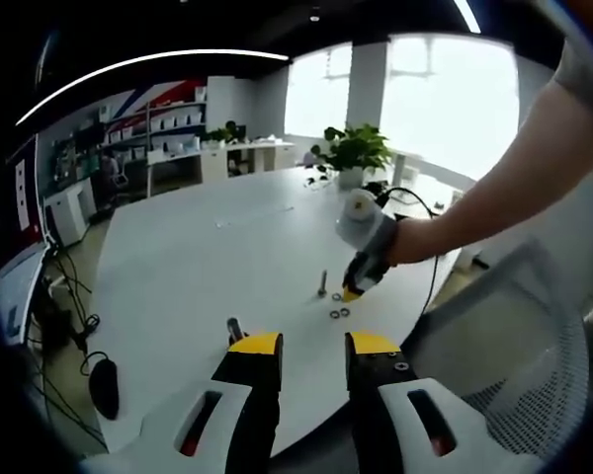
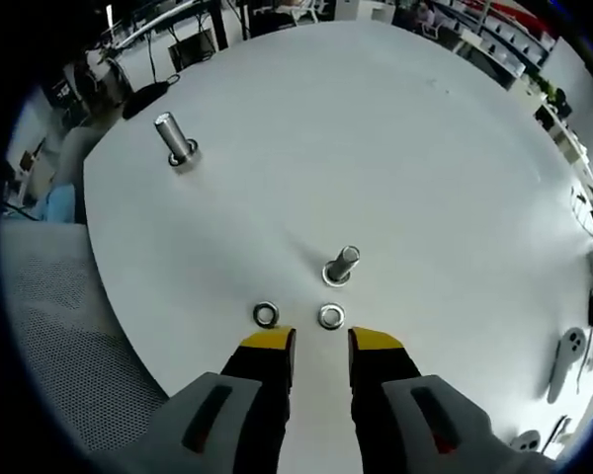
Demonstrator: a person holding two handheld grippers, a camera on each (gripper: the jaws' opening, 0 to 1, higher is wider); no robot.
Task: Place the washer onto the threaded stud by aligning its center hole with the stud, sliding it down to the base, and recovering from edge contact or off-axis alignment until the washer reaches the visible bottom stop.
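My right gripper [image 2: 321, 342] hangs just above the tabletop [image 2: 425, 178], jaws parted by a narrow gap and holding nothing. In the right gripper view, one washer [image 2: 331, 316] lies flat just past the tips at 12 o'clock, a second washer [image 2: 266, 315] lies beside it at 11 o'clock, and the two are apart. The stud [image 2: 342, 265] stands upright just beyond the nearer washer, with a flat ring at its base. A second stud [image 2: 176, 138] stands well apart, far out at 11 o'clock.

My left gripper [image 1: 311, 345] is held back from the work, jaws open and empty.

Procedure, as I judge it:
1. Descend over the nearer washer, one jaw on each edge.
2. Close gently; a flat washer may skid or tip.
3. Lift it level, centre the hole over the stud, then lower.
4. If the rim catches on the thread, back off, re-level and retry.
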